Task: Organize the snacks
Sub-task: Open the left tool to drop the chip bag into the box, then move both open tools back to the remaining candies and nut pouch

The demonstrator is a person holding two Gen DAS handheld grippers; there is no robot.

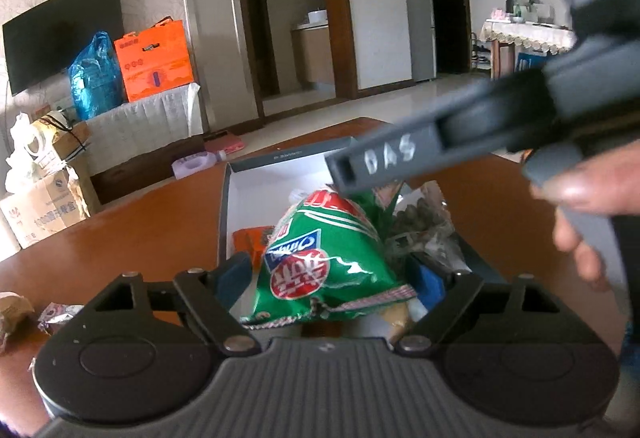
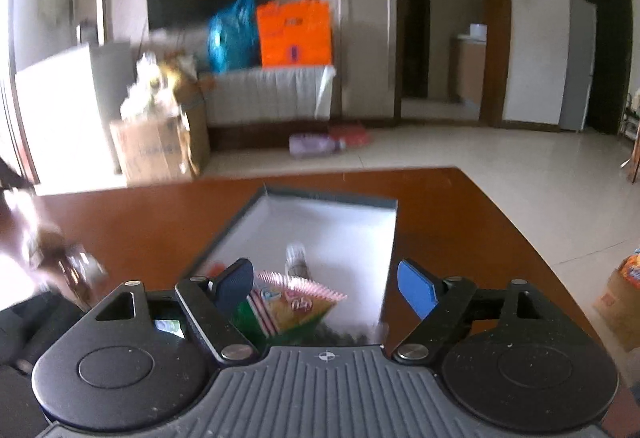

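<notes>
Over the box (image 1: 288, 158), left gripper (image 1: 332, 274) level, jaws flanking green bag (image 1: 320, 262)

One open box (image 1: 256, 180) sat on the table (image 1: 132, 230). Inside it lay at least four snack packs: one green bag (image 1: 320, 266), one orange packet (image 1: 250, 240), one clear bag of dark pieces (image 1: 424, 224) and one pink-edged packet (image 2: 296, 302). Left of the box, two loose wrappers (image 1: 56, 316) lay on the table.
</notes>
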